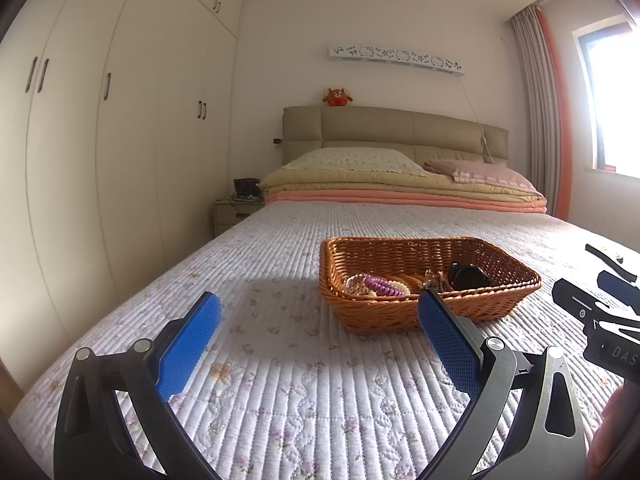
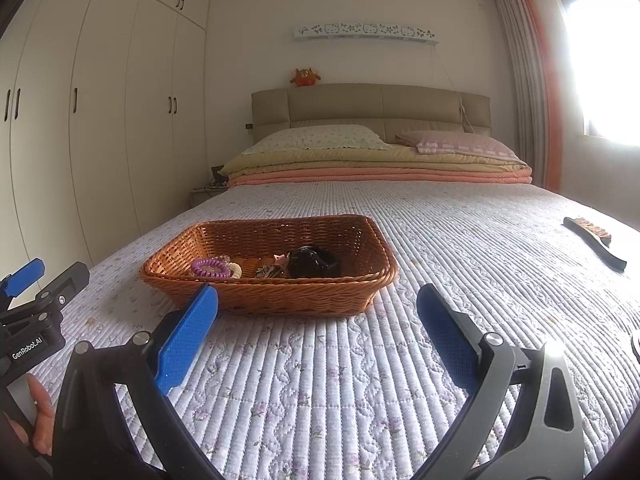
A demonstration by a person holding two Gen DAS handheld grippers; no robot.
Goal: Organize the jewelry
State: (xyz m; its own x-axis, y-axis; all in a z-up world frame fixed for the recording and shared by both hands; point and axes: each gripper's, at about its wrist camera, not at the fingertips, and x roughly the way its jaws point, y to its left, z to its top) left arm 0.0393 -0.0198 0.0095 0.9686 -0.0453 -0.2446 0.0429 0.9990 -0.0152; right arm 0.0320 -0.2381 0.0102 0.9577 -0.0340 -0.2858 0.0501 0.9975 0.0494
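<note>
- your left gripper [image 1: 318,314] hung low in its own frame with its blue pads spread wide and nothing between them; your right gripper [image 2: 316,308] did the same in its view, wide apart and empty.
- the brown woven rectangular basket [image 2: 280,296] sat on the white quilted bedspread with small flowers [image 2: 360,380], centre-left of the right wrist frame and right of centre in the left one, just beyond both sets of pads.
- inside it lay the purple coiled hair tie [image 2: 210,267] touching a cream beaded ring [image 2: 236,270], a small tangle of metallic pieces [image 2: 267,271], and a dark rounded thing [image 2: 314,264] i could not identify.
- a black-handled brush [image 2: 596,246] lay well apart at the right edge of the right wrist frame, still outside the basket.
- risk, as i judged it: the pieces were crowded and touching, so closing on one could have dragged a neighbour up and snagged a chain.
- the basket looked light; a pad catching its rim might have tipped or slid it on the soft quilt.
- the two grippers sat near each other, so a shared reach could have knocked them together.
</note>
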